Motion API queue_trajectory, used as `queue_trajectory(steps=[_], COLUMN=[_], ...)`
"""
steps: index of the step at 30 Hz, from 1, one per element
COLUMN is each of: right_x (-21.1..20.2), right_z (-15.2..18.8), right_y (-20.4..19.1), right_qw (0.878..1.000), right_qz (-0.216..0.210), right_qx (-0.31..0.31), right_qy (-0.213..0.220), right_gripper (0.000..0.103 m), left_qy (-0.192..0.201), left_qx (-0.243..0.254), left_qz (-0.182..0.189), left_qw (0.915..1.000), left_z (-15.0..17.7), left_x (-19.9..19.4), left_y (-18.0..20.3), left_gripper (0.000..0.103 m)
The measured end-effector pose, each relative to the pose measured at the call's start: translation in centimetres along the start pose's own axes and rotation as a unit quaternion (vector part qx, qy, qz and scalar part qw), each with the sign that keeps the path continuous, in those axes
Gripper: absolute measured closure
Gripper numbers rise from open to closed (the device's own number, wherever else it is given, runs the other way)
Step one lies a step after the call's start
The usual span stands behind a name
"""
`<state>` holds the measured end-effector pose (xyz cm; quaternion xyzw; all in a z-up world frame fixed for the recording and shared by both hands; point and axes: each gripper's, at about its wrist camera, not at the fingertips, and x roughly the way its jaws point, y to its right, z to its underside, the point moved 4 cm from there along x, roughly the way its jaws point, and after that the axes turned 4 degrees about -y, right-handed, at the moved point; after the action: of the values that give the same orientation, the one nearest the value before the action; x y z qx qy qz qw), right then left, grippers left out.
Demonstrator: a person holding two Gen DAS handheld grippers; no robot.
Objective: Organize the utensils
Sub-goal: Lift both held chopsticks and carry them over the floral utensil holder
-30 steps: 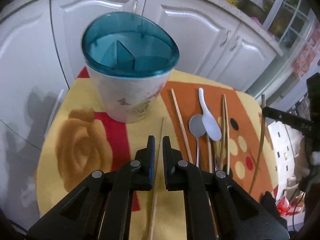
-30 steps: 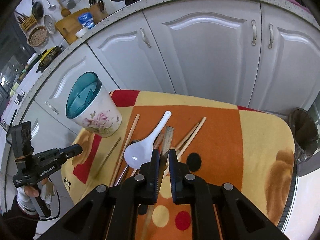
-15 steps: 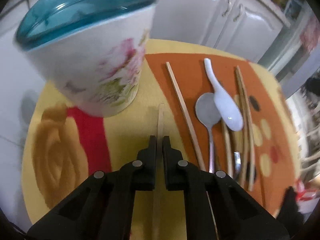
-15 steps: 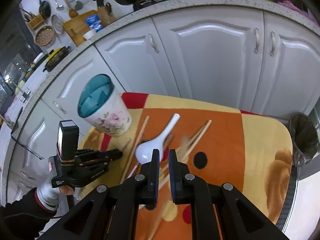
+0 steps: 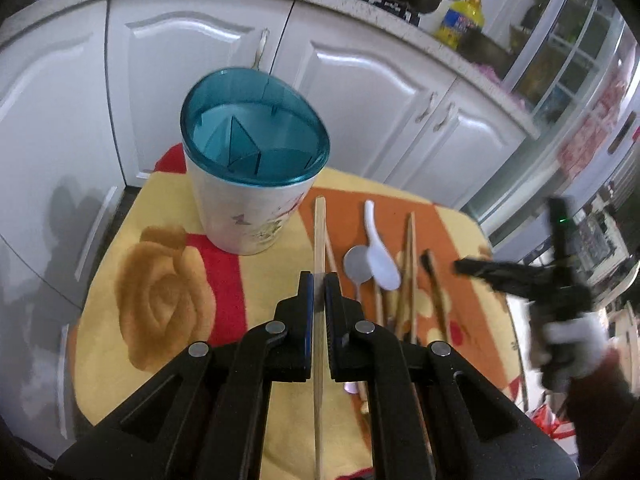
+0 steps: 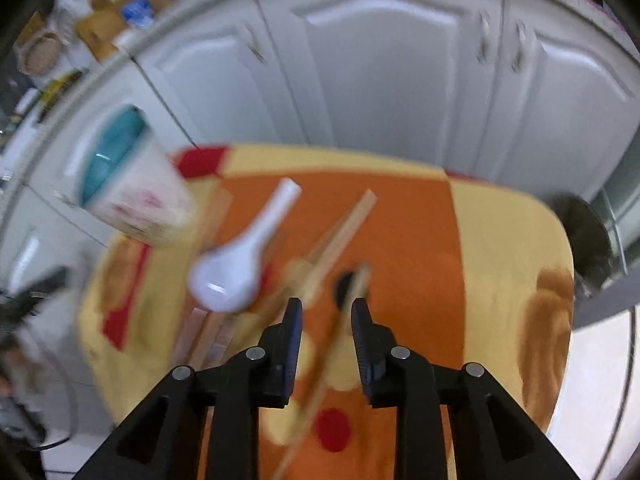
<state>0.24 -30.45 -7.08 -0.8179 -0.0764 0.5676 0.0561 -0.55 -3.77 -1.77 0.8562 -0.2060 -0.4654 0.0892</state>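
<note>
A floral utensil holder with a teal divided insert (image 5: 252, 148) stands at the table's back left; it shows blurred in the right wrist view (image 6: 128, 184). My left gripper (image 5: 319, 280) is shut on a wooden chopstick (image 5: 319, 232), lifted and pointing toward the holder. On the cloth lie a white ceramic spoon (image 5: 380, 252), a metal spoon (image 5: 358, 268) and several chopsticks (image 5: 408, 264). My right gripper (image 6: 326, 312) is open, its fingers on either side of a chopstick (image 6: 324, 364) lying on the cloth. The white spoon (image 6: 236, 264) lies just left of it.
An orange, yellow and red patterned cloth (image 5: 168, 292) covers the small table. White cabinet doors (image 5: 192, 64) stand close behind it. A dark bin (image 6: 588, 236) sits off the table's right edge. The right hand-held gripper (image 5: 520, 280) shows at the right of the left wrist view.
My left gripper has closed on the chopstick and lifted it off the cloth. My right gripper has opened and dropped toward the chopsticks on the cloth; its view is blurred by motion.
</note>
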Motion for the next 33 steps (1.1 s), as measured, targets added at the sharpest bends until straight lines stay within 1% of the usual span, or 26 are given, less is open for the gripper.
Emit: queue_trajectory(steps=[3,4,5,6,7,8,9,11,16,22,27,30,33], right_x=[3.1,4.2,4.1,4.2,4.3,3.8,3.3,1.7,-4.6,-10.3,-14.1,-16.5,-18.7], right_z=[-0.2,-0.2,-0.4,-0.4,-0.3,-0.2,0.0,0.3,0.4,-0.2,-2.4,-4.4,-6.8], right_y=[1.2,1.7,1.9,1.8,1.8,1.5,1.3,0.9,-1.1,-4.4,-6.9,-8.7,-10.7], right_qw=[0.999,0.999,0.999,0.999,0.999,0.999,0.999,0.999,0.994,0.986,0.976,0.967,0.958], right_qz=[0.001,0.005,0.002,-0.005,-0.016,-0.030,-0.032,-0.041,-0.090,-0.115,-0.142,-0.160,-0.171], right_qx=[0.022,0.030,0.031,0.033,0.034,0.029,0.023,0.013,-0.014,-0.064,-0.102,-0.122,-0.143], right_qy=[-0.026,-0.037,-0.011,-0.018,-0.026,-0.021,-0.016,-0.002,0.052,0.098,0.129,0.154,0.181], right_gripper=[0.079,0.082,0.088,0.093,0.094,0.094,0.094,0.094,0.095,0.095,0.095,0.096,0.096], left_qy=[0.011,0.013,0.015,0.017,0.019,0.024,0.027,0.037,0.062,0.086,0.119,0.144,0.177], left_qx=[-0.006,-0.007,-0.009,-0.010,-0.011,-0.011,-0.011,-0.014,-0.008,-0.006,0.004,0.010,0.011], left_qz=[0.002,0.001,0.002,0.003,0.004,0.005,0.006,0.011,0.023,0.026,0.023,0.014,0.005], left_qw=[0.9999,0.9999,0.9998,0.9998,0.9997,0.9997,0.9996,0.9991,0.9978,0.9959,0.9927,0.9894,0.9841], left_z=[0.1,0.1,0.1,0.1,0.1,0.1,0.0,-0.2,-0.6,-1.6,-3.6,-5.5,-8.0], left_x=[-0.7,-0.8,-1.0,-1.2,-1.6,-2.0,-2.3,-3.3,-5.7,-8.1,-10.9,-12.6,-14.4], left_y=[-0.1,0.0,0.1,0.2,0.1,0.2,0.2,0.2,0.7,0.9,1.0,0.8,0.6], left_gripper=[0.099,0.099,0.099,0.099,0.099,0.099,0.099,0.099,0.099,0.099,0.099,0.099,0.099])
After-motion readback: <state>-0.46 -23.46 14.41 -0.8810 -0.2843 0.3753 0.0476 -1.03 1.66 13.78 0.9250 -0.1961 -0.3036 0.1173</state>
